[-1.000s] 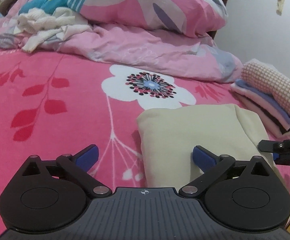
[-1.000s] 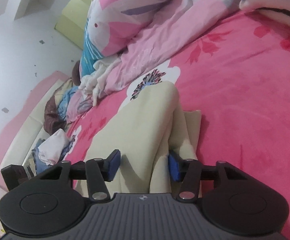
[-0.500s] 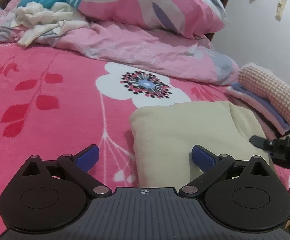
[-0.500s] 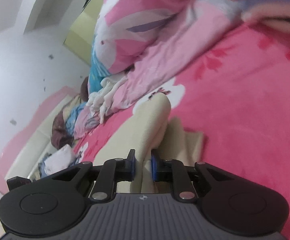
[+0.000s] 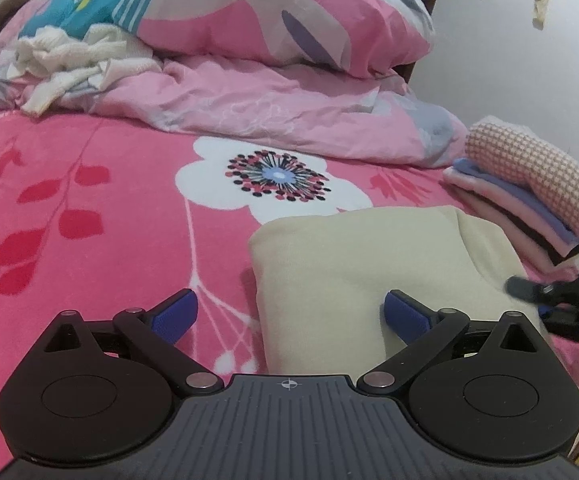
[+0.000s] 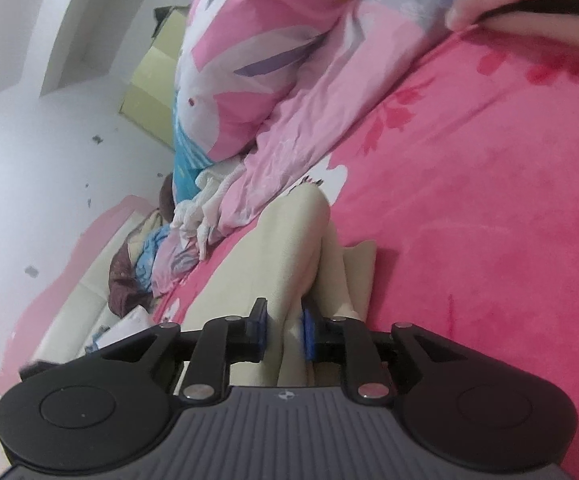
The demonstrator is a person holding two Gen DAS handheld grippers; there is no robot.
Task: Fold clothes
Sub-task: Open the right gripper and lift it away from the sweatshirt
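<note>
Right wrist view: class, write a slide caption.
Right gripper, jaws easing open, pinches a fold of cream garment on the pink blanket.

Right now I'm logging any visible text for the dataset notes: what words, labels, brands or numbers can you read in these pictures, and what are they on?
No readable text in either view.
Left tool: only a small crosshair mark on its grey body, no letters.
Right tool: the same crosshair mark, no letters.
Blue patch of the pillow: a small yellow print, too blurred to read.
Pink bedspread, cream garment and folded stack: patterns only, no labels showing.
</note>
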